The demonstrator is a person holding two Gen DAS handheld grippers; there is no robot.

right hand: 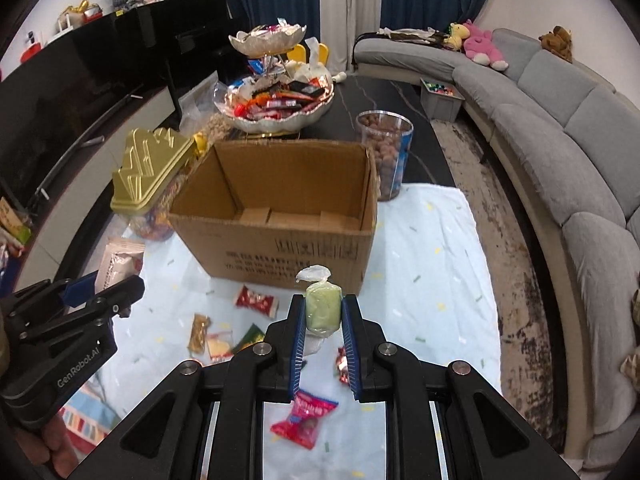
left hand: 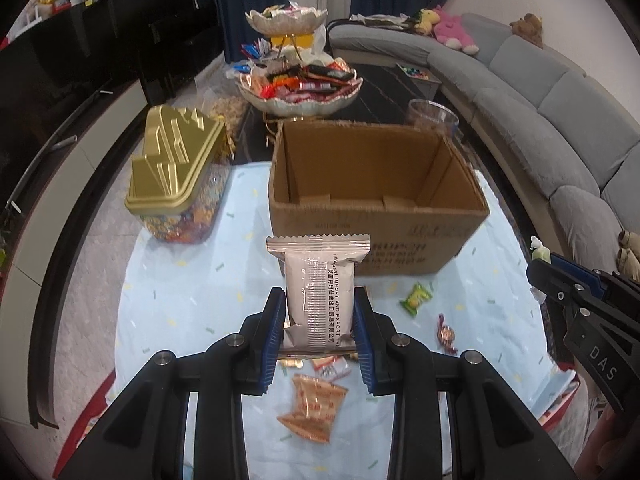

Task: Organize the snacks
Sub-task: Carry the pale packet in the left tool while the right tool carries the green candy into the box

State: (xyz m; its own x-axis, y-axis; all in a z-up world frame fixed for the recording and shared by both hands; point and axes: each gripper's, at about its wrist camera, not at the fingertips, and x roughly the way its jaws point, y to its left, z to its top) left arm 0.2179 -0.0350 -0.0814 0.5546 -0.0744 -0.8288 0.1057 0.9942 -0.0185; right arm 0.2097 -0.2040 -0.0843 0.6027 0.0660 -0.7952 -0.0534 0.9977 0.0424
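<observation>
My left gripper [left hand: 319, 304] is shut on a silver snack packet [left hand: 318, 292], held upright above the light blue cloth, just short of an open cardboard box [left hand: 376, 232]. The box [right hand: 280, 236] looks empty inside. My right gripper [right hand: 323, 314] is shut on a pale green wrapped candy [right hand: 322, 308], also raised in front of the box. Loose snacks lie on the cloth: a green packet [left hand: 416, 299], an orange packet [left hand: 314, 408], a red packet [right hand: 256, 300] and a pink packet [right hand: 306, 418]. The left gripper shows at the left of the right wrist view [right hand: 100, 292].
A gold-lidded candy jar [left hand: 180, 176] stands left of the box. A tiered dish of snacks [left hand: 300, 88] stands behind it. A clear tub of brown snacks [right hand: 384, 152] stands at the box's right rear. A grey sofa [right hand: 560, 128] curves along the right.
</observation>
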